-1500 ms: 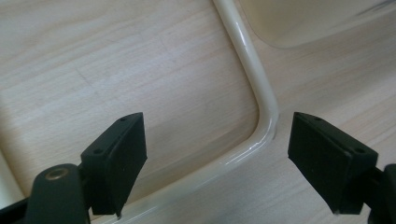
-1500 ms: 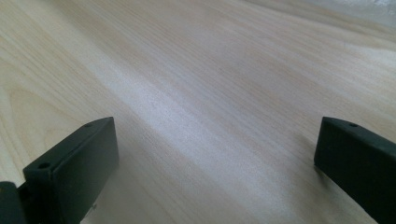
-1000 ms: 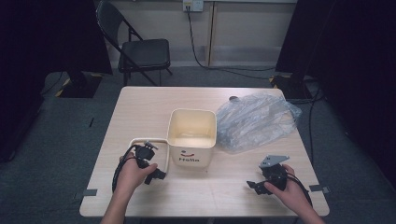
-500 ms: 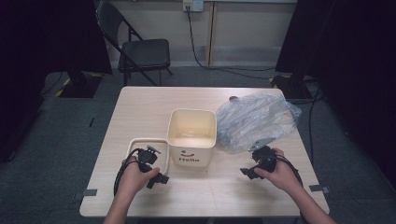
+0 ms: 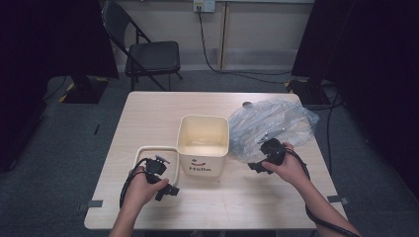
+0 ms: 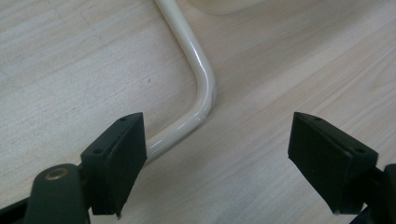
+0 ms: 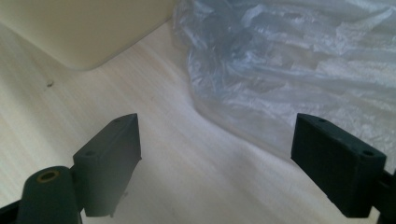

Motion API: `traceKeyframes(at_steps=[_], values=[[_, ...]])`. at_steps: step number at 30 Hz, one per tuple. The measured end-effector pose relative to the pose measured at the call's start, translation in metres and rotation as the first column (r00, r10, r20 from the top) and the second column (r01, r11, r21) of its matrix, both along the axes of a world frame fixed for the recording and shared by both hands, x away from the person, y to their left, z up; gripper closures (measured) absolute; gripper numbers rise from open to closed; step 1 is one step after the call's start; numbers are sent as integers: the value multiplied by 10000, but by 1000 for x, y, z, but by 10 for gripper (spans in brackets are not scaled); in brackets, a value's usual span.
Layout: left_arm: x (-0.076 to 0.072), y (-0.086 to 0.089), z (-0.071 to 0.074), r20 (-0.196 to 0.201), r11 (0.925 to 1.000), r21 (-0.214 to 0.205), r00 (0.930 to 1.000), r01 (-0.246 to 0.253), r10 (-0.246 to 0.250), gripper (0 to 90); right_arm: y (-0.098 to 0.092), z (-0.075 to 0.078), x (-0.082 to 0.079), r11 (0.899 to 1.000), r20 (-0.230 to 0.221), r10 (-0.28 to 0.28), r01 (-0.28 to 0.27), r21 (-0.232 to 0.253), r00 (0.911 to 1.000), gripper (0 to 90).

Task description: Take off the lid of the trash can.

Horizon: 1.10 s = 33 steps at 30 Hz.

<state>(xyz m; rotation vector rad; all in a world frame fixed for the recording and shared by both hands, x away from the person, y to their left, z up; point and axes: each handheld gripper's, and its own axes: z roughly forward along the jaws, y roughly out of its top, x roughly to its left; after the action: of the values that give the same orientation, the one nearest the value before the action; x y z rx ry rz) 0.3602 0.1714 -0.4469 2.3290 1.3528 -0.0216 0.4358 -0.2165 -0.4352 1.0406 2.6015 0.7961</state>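
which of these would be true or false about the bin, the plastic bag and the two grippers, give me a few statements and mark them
1. The cream bin stands upright near the middle of the table. True.
2. The right gripper is clamped on the plastic bag. False: its jaws stand open, nothing between them, with the bag's edge just ahead.
3. The cream ring frame lies flat on the table to the left of the bin. True.
4. The left gripper has lifted the ring frame. False: its jaws are open over the frame's corner, which rests on the wood.
5. The plastic bag sits inside the bin. False: it lies on the table to the bin's right.
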Motion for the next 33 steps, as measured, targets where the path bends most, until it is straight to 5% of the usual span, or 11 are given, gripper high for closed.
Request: traceKeyframes(at_steps=[10, 18, 24, 33], values=[[0, 1, 0, -4, 9991, -422, 10000, -91, 91, 190, 23, -7, 28, 9986, -102, -358, 361, 398, 9993, 150], [1, 7, 2, 192, 9997, -225, 9998, -109, 114, 192, 39, -22, 44, 9983, -362, -447, 460, 351, 9983, 189], [-1, 9, 4, 256, 9998, -203, 9997, 10, -5, 192, 45, -32, 54, 9978, -328, -657, 656, -16, 9973, 450], [-3, 10, 7, 446, 9997, -203, 9989, -147, 156, 192, 43, -33, 50, 9978, -803, -643, 629, -194, 9947, 693]])
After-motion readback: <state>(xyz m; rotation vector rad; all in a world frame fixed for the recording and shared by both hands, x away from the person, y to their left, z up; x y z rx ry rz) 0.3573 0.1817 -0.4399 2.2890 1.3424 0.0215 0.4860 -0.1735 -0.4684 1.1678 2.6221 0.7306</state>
